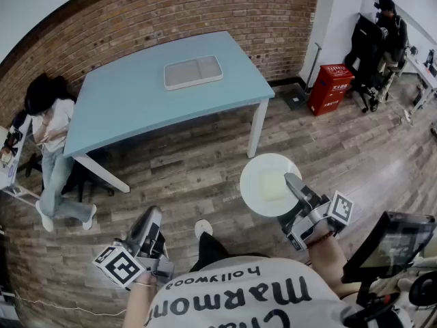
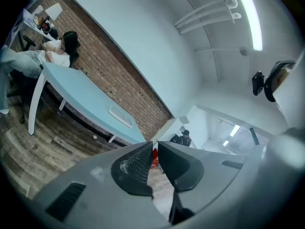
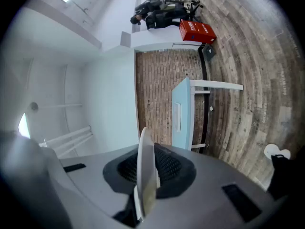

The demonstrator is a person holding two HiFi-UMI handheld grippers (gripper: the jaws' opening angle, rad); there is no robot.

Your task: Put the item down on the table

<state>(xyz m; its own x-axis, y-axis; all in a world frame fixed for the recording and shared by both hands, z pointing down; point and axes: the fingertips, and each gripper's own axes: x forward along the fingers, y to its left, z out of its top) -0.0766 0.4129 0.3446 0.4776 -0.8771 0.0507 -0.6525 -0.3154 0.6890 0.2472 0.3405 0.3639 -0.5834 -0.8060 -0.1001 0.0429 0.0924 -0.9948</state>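
Observation:
A round white plate [image 1: 256,176] with a pale yellow square piece [image 1: 273,185] on it hangs level over the wooden floor, short of the table. My right gripper [image 1: 293,187] is shut on the plate's near-right rim. In the right gripper view the plate [image 3: 144,173] shows edge-on between the jaws of the right gripper [image 3: 145,151]. The light blue table [image 1: 130,104] stands further off by the brick wall, with a flat white tray [image 1: 193,72] on it. My left gripper [image 1: 151,215] sits low at the left, shut on nothing, and its own view shows the left gripper [image 2: 155,145] with its jaws almost touching.
A person sits at the table's left end [image 1: 48,125]. A red box [image 1: 330,87] stands by the white pillar on the right, with another person [image 1: 384,29] beyond it. A dark monitor-like object [image 1: 392,241] is at my right side.

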